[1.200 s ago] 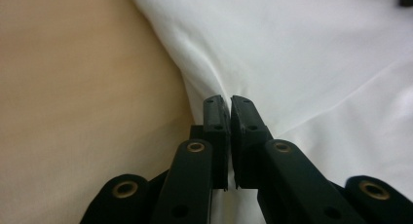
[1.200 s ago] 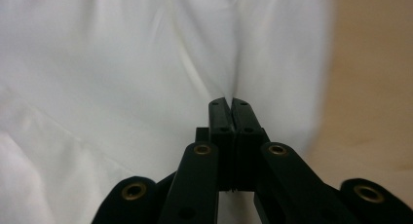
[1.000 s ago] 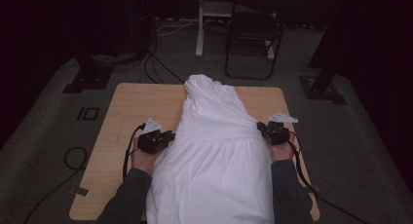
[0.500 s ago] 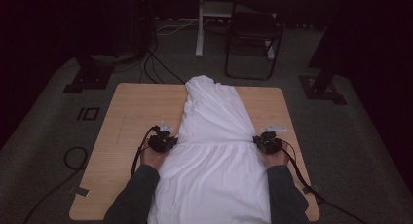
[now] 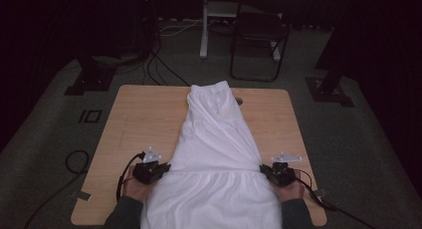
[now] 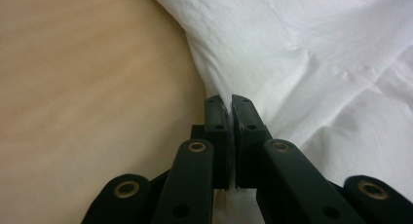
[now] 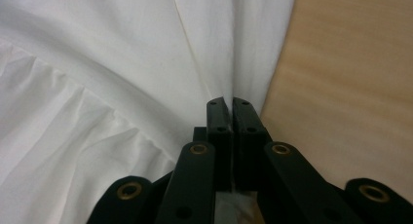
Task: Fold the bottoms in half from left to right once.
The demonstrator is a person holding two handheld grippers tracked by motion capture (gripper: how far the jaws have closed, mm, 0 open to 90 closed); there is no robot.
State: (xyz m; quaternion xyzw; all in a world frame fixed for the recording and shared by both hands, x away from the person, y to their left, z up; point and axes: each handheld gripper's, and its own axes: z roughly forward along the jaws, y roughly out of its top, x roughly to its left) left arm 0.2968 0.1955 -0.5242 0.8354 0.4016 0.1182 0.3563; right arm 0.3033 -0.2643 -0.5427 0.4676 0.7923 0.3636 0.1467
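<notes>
The high view shows a wooden table [image 5: 134, 124] with a white dress [image 5: 214, 154] lying long-ways down its middle. The narrow top end of the dress points away from the person, near the far edge of the table. The wide bottom part spreads out toward the person and hangs over the near edge. A gathered seam runs across the dress between the two hands. The left gripper [image 5: 160, 170] sits at the left edge of the dress, close to the near side of the table, with a hand under it. The right gripper [image 5: 268, 171] sits at the right edge of the dress, about level with the left one. Each gripper has a grey three-cornered plate on top and a black cable going back off the table. In the left gripper view, the left gripper [image 6: 231, 103] has its two black jaws pressed tight together, and a thin bit of the white dress [image 6: 311, 63] is pinched between them. The bare wood of the table [image 6: 87, 87] is on the left side of that view. Those jaws have just been closing, and the cloth is between them. In the right gripper view, the right gripper [image 7: 229, 104] is also squeezed tight on a fold of the dress [image 7: 122, 63], with wood [image 7: 350, 87] on the right. Behind the table, on the dark floor, stands a black folding chair [image 5: 259, 45].
</notes>
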